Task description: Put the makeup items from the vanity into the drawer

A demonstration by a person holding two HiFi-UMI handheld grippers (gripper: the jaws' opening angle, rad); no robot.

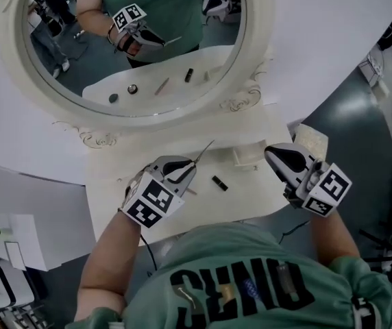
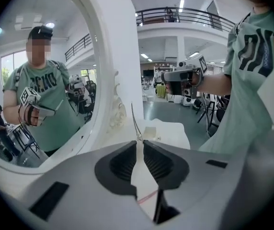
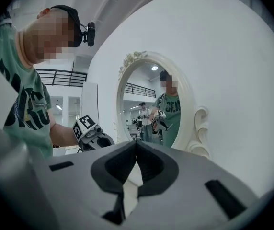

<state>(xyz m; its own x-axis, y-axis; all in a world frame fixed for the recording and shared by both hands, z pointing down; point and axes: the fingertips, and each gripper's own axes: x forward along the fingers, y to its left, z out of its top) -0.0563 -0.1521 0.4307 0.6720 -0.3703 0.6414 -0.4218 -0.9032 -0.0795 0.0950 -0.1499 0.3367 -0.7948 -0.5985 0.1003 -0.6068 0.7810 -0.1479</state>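
Nearest, a person's green printed T-shirt fills the bottom of the head view, with both bare forearms reaching forward over the white vanity top.

The left gripper hangs above the middle of that top. Its jaws are clenched on a thin, dark makeup stick. The stick pokes up and out past the jaw tips, slanting toward the mirror, and a pale end with a pink line shows behind the pads.

The right gripper is held well apart at the right edge of the top. Its jaws are pressed together with nothing between them.

Between the two grippers, nearer the left one, a small black tube lies flat on the top. It touches neither claw, and nothing stands in the way of it.

Just beyond the tube is a low white box-like piece at the back of the top, close to the right gripper's tips. I cannot tell whether it is the drawer.

Farther back rises the oval mirror in its ornate cream frame. In its glass a pale pink stick, another dark tube and two small round dark items show on the reflected vanity.
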